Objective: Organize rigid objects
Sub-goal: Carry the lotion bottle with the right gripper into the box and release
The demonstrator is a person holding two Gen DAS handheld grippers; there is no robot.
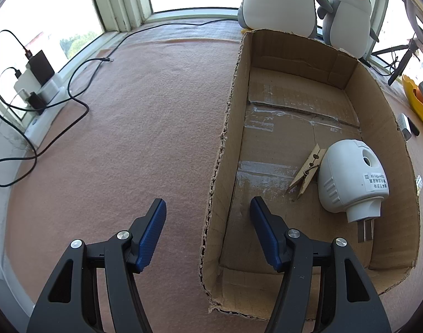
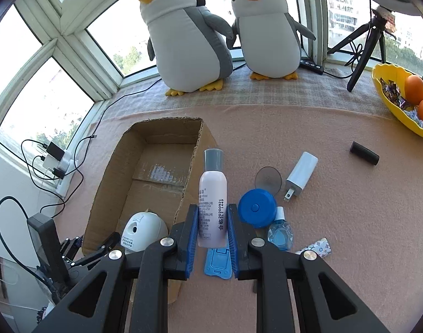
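Right gripper (image 2: 212, 222): blue pads clamped on a pink spray bottle (image 2: 213, 191) with grey cap, held upright above the pink felt mat (image 2: 336, 222), beside the right wall of the cardboard box (image 2: 106, 194).

Left gripper (image 1: 208, 216): jaws apart, holding nothing, straddling the box's left wall.

Box contents, near end: white plug-in device (image 1: 350, 177); wooden clothespin (image 1: 307, 170) touching it.

On mat, right of box: blue round case (image 2: 257, 208), eye-drop bottle (image 2: 280, 229), white charger (image 2: 301, 173), black cylinder (image 2: 364, 153), blue flat stand (image 2: 218, 262).
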